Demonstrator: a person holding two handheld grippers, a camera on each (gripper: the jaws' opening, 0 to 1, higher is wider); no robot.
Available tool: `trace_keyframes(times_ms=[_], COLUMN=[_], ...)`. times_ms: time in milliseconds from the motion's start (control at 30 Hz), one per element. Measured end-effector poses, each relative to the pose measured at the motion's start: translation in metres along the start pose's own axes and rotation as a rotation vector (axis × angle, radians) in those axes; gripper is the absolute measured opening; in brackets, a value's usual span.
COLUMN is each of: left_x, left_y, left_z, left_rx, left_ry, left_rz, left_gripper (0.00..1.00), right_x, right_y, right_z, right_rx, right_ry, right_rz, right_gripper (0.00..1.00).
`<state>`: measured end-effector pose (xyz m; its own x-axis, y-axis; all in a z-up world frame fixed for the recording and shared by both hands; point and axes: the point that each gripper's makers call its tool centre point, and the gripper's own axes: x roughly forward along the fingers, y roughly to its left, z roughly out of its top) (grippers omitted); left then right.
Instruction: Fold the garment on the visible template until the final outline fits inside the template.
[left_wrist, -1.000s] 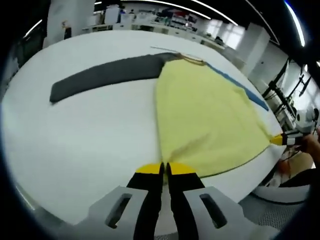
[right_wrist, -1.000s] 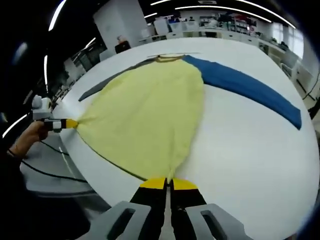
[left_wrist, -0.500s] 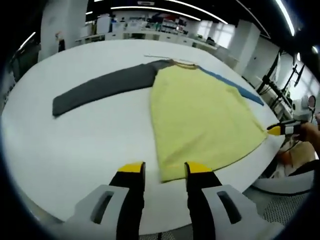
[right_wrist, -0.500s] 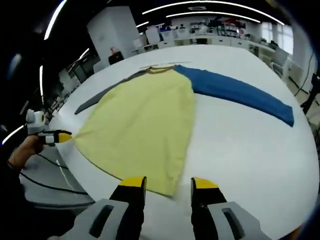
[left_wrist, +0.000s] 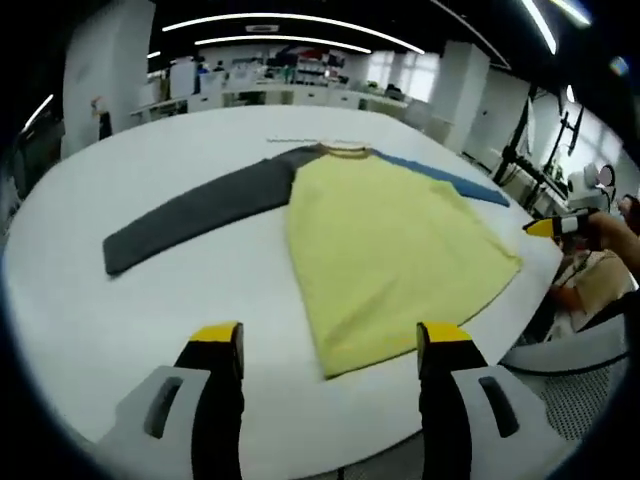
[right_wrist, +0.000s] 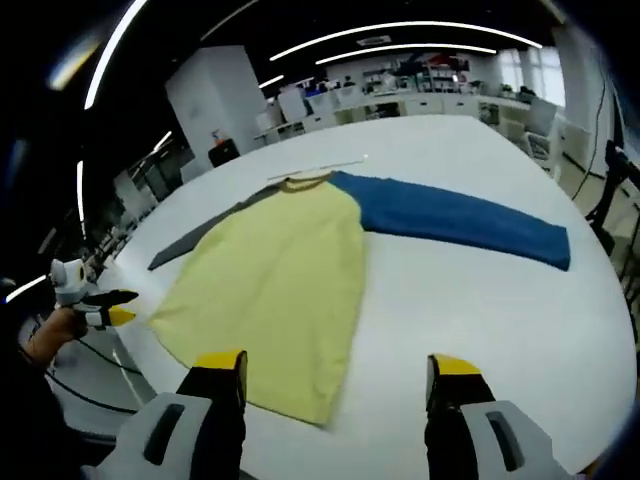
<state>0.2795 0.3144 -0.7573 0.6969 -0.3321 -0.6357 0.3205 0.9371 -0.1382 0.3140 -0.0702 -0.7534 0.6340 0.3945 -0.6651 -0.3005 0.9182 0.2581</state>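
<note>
Both hand-held grippers, left (left_wrist: 331, 347) and right (right_wrist: 339, 375), have released the shirt (left_wrist: 390, 250); it lies flat at centre frame on the tabletop (left_wrist: 150, 300).

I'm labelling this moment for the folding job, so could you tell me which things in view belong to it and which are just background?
Belong to the job:
- garment, flat on the white table
- grey sleeve
- blue sleeve
- left gripper, open
- right gripper, open

Background:
- benches and shelving beyond the table
- white pillar

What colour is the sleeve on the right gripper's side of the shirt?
Blue sleeve, clearest in the right gripper view.
</note>
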Motion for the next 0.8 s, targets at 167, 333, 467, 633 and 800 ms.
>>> trace_keyframes(times_ms=[167,333,467,633,800], left_x=[0.0,0.001,0.002,0.004,0.004], left_y=[-0.001,-0.004,-0.008,-0.014,-0.018], left_z=[0.009,0.016,0.025,0.036,0.044], left_rx=[0.007,0.033,0.043,0.07,0.093], left_ry=[-0.029,-0.058,-0.094,-0.13,-0.153], left_rz=[-0.014,-0.032,-0.052,-0.072,-0.087], left_gripper=[0.8,0.88,0.93,0.99,0.99], right_x=[-0.002,-0.003,-0.003,-0.002,0.0], right_y=[-0.022,-0.043,-0.063,-0.091,-0.12], right_z=[0.014,0.031,0.043,0.052,0.06], right_rx=[-0.003,0.047,0.069,0.047,0.067], right_ry=[-0.023,-0.075,-0.102,-0.095,-0.103], right_rz=[-0.027,-0.04,-0.054,-0.101,-0.143], right_gripper=[0.87,0.93,0.95,0.99,0.99])
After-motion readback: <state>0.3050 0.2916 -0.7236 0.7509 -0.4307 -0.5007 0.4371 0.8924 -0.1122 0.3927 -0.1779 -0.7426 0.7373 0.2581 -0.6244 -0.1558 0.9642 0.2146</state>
